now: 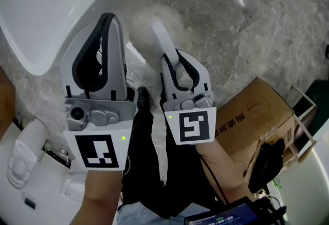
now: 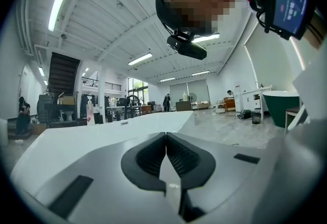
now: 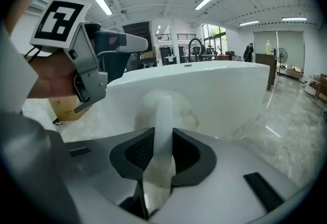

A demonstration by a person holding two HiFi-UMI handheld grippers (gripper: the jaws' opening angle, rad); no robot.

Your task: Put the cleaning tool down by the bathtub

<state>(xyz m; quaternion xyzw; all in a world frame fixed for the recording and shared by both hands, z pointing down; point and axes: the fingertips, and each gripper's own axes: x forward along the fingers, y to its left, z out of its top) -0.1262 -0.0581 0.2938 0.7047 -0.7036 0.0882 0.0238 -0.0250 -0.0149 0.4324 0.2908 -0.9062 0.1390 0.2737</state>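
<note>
Marble floor [image 1: 257, 23] by the tub [image 1: 46, 13], right gripper [image 1: 174, 57] squeezing its fingers on the brush [image 1: 163, 39] handle, fluffy head hovering near the tub wall, left gripper [image 1: 109, 17] fingers pressing together

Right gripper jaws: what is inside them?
The right gripper is shut on the flat white handle of the cleaning tool. The tool's fluffy head sticks out beyond the jaws, in front of the bathtub. The pads cover the gripped stretch of handle.

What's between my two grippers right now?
In the head view, the person's black shoe and marble floor show between the left gripper and the right gripper, which holds the tool.
</note>
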